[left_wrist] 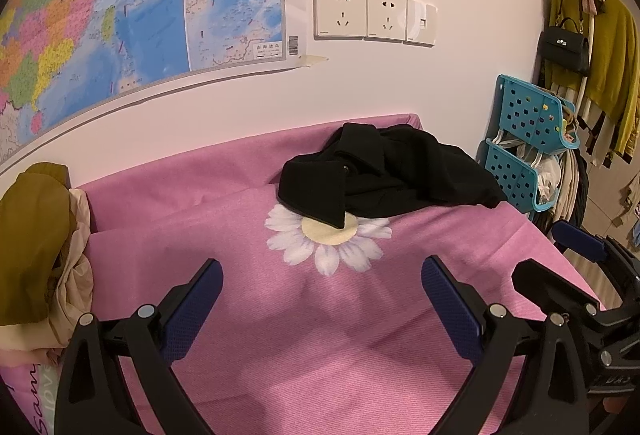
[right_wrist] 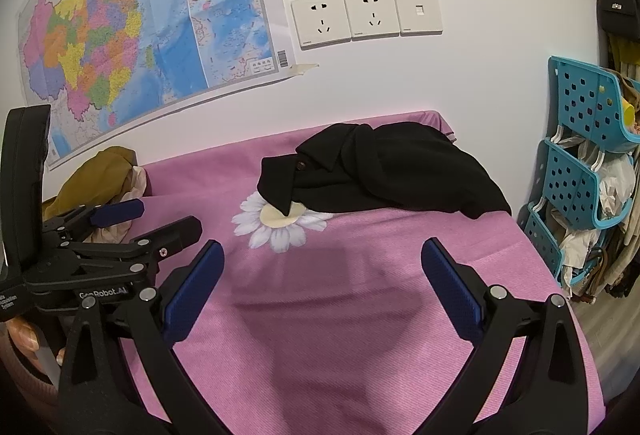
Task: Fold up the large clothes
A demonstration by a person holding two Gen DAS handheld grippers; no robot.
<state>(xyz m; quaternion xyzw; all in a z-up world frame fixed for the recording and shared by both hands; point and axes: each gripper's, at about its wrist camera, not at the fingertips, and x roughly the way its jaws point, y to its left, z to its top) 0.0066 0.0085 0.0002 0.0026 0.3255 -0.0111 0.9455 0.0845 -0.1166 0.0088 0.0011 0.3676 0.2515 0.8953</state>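
Observation:
A crumpled black garment (left_wrist: 384, 175) (right_wrist: 384, 171) lies bunched at the far side of the pink cloth-covered table (left_wrist: 320, 335) (right_wrist: 340, 315), one corner overlapping a printed daisy (left_wrist: 328, 239) (right_wrist: 276, 223). My left gripper (left_wrist: 322, 277) hovers open over bare pink cloth, well short of the garment, with nothing between its blue pads. My right gripper (right_wrist: 322, 259) is also open and empty, at a similar distance. Each gripper shows at the edge of the other's view: the right gripper (left_wrist: 560, 255) on the right, the left gripper (right_wrist: 160, 219) on the left.
A heap of olive and beige clothes (left_wrist: 36, 235) (right_wrist: 100, 179) sits at the table's left end. Blue perforated baskets (left_wrist: 524, 139) (right_wrist: 580, 163) stand stacked at the right, beside hanging clothes and a black bag (left_wrist: 564, 49). The wall behind holds a map (left_wrist: 100, 15) and sockets (left_wrist: 372, 15).

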